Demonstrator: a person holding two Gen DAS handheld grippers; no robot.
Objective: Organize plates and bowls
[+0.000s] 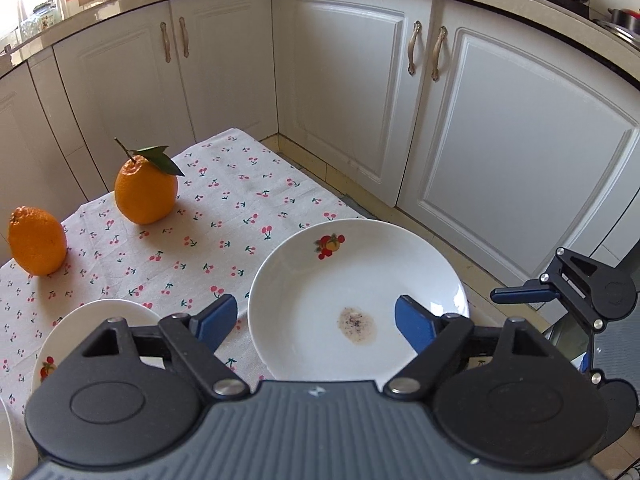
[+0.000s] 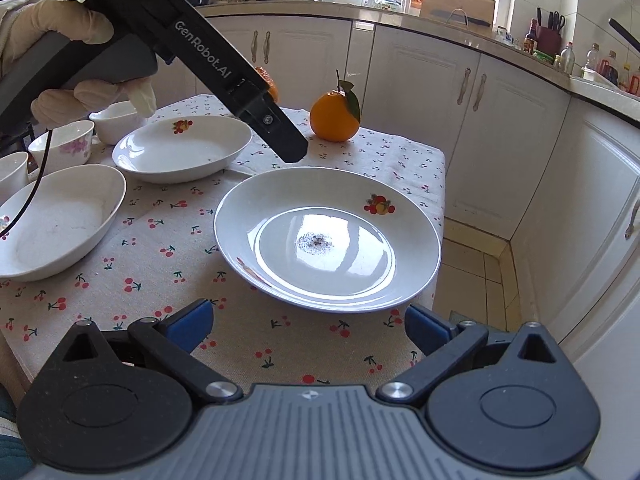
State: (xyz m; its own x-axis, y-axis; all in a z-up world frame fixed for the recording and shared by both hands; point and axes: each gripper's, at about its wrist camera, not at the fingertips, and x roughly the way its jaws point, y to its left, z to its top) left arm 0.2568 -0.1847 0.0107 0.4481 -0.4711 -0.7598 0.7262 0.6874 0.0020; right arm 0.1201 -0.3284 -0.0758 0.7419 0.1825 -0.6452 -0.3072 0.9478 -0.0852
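Observation:
A white deep plate (image 1: 340, 280) (image 2: 328, 240) with a fruit print and a dark stain at its centre lies on the cherry-print tablecloth, near the table's right edge. My left gripper (image 1: 316, 320) hovers over the plate's near rim, open, with nothing pressed between its blue pads. In the right wrist view the left gripper (image 2: 294, 150) hangs above the plate's far rim, held by a gloved hand (image 2: 64, 28). My right gripper (image 2: 308, 328) is open just short of the plate's near rim, holding nothing.
Two more white deep plates (image 2: 182, 148) (image 2: 60, 220) and three small bowls (image 2: 64, 144) sit to the left. Two oranges (image 1: 146, 192) (image 1: 38, 240) rest at the far side. White cabinets (image 1: 500, 140) and tiled floor (image 2: 476, 264) lie beyond the table edge.

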